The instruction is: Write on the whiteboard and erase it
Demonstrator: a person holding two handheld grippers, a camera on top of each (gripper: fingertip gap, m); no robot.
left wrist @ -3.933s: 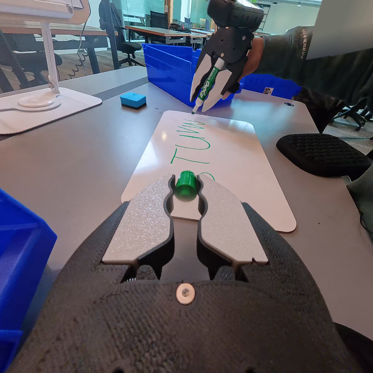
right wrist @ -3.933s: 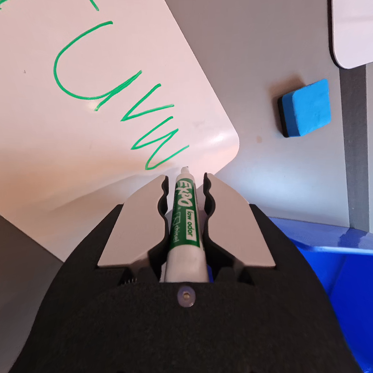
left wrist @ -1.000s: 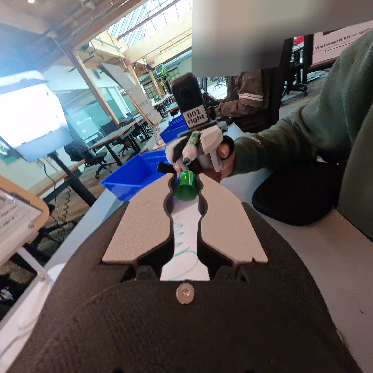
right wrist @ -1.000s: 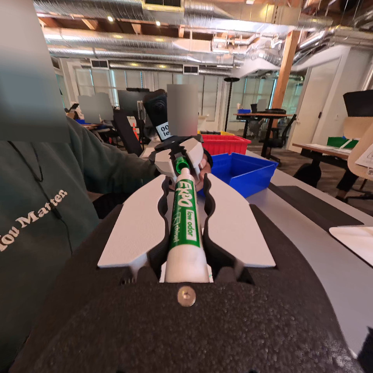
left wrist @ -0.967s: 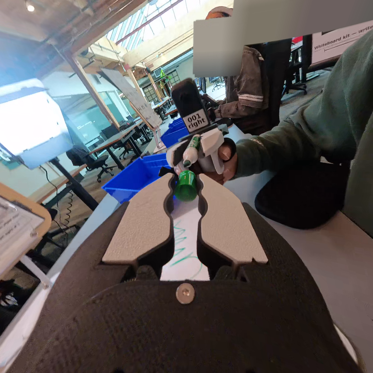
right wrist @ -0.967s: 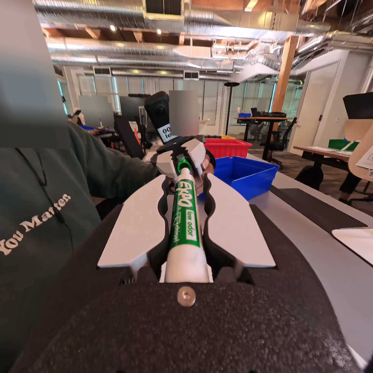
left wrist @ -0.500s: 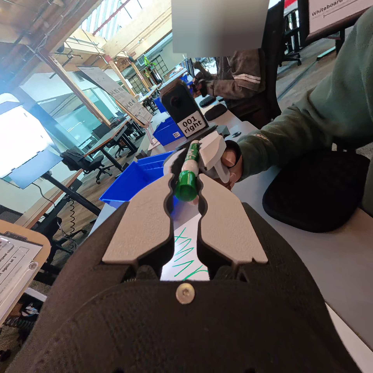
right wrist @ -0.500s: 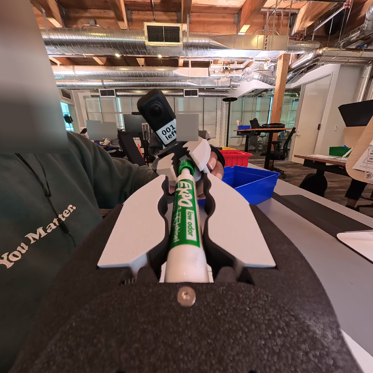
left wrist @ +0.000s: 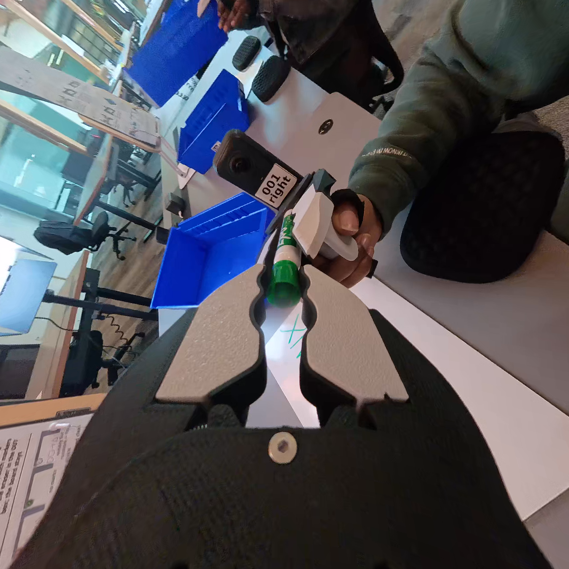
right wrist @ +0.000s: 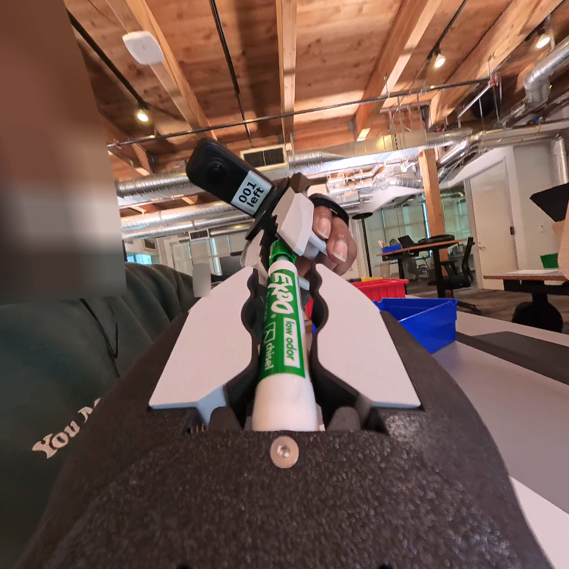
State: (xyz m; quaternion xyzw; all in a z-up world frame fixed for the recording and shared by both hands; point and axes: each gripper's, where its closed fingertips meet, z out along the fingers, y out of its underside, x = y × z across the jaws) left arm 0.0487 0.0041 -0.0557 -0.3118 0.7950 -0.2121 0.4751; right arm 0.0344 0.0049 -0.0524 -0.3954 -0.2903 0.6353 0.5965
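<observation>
Left wrist view, tilted sideways: blue bin (left wrist: 212,255) at left on the grey table (left wrist: 480,311). Left gripper (left wrist: 284,288) clamps the green cap (left wrist: 283,284) between its fingertips. The cap sits on the tip end of the marker (left wrist: 285,243), which the right gripper (left wrist: 300,246) holds just beyond, the two grippers facing each other nose to nose. Whiteboard (left wrist: 446,394) lies flat below them; green strokes show between the left fingers.

Right wrist view: right gripper (right wrist: 284,277) closed on the marker (right wrist: 284,348), a white barrel with green printed label. Left gripper (right wrist: 277,246) meets it at the tip. A white tag with printing sits on each gripper's camera.
</observation>
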